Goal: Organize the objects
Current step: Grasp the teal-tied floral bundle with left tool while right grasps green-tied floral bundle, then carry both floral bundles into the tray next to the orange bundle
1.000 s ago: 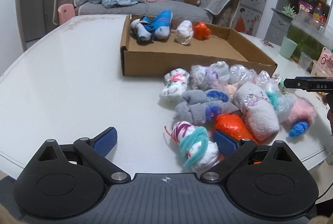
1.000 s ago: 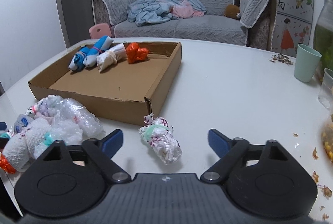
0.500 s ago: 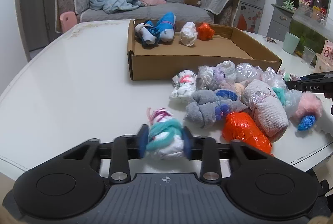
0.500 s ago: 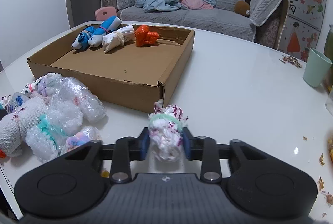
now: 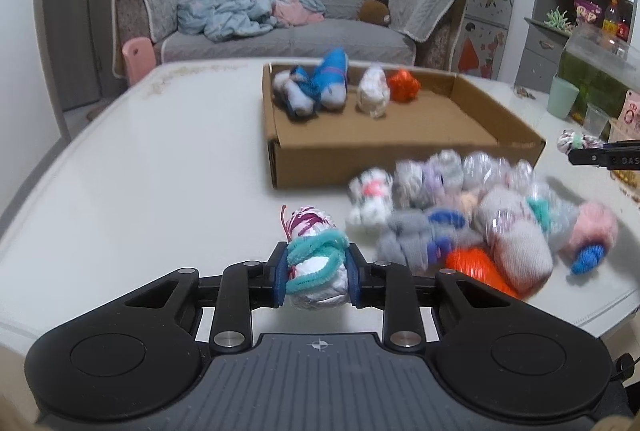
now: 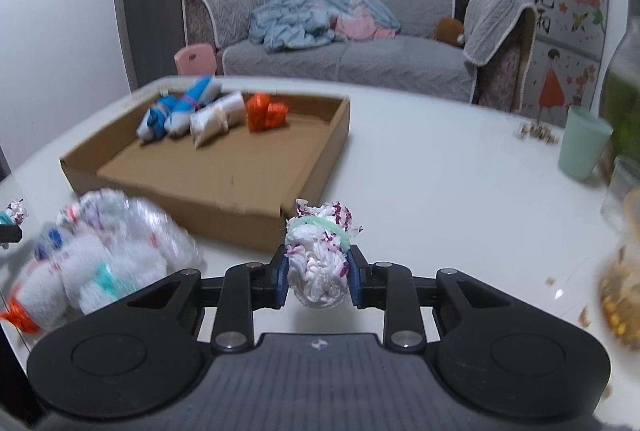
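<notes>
My left gripper [image 5: 316,277] is shut on a white bundle tied with a teal fuzzy cord [image 5: 314,259], held just above the table. My right gripper [image 6: 318,277] is shut on a white and purple bundle with a green band [image 6: 318,255], lifted off the table near the box's corner. The open cardboard box [image 5: 400,159] [image 6: 192,199] holds two blue and white bundles, a white one and an orange one [image 6: 266,111] along its far side. A pile of several wrapped bundles [image 5: 472,215] [image 6: 104,251] lies in front of the box.
A green cup [image 6: 582,143] and a clear cup stand at the table's right, near a large jar. Crumbs lie along the right edge. The right gripper's tip [image 5: 600,157] shows at the far right of the left wrist view. A grey sofa stands behind the table.
Both grippers went from open to shut, each on its bundle, and then lifted the bundles slightly off the table.
</notes>
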